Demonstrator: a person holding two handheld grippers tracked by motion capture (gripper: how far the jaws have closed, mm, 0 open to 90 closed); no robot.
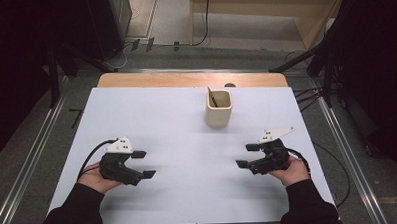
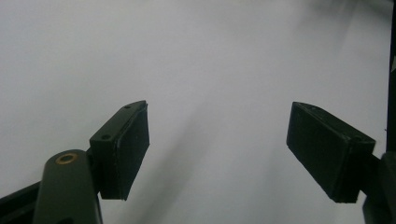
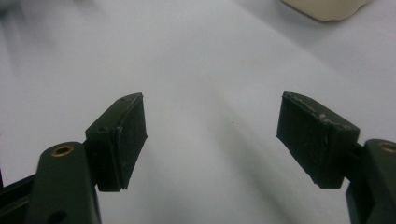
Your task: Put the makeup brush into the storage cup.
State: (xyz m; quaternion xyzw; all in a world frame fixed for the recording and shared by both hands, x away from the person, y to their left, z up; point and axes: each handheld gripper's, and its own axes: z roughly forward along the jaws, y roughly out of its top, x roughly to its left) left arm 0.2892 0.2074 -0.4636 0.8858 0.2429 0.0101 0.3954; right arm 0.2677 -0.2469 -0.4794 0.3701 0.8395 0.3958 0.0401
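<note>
1. The table top [image 1: 187, 142] was covered in a smooth, matt white sheet; bare wood showed along its far edge.
2. The cup [image 1: 219, 109] looked like smooth, cream, matt ceramic or plastic.
3. The left gripper [image 2: 217, 149] and right gripper [image 3: 212, 140] were matt black plastic, with faintly textured pads [image 3: 133, 135] and small brass-coloured inserts.

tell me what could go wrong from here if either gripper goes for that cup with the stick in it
1. The cream cup stands free on the smooth white table and looks tall for its base, so a sideways nudge could tip or slide it.
2. The thin brown stick leans loosely against the cup's rim; a jaw brushing it might lever the cup or flick the stick out.
3. The left gripper and right gripper are both open and face inward, so reaching together could make them collide.
</note>
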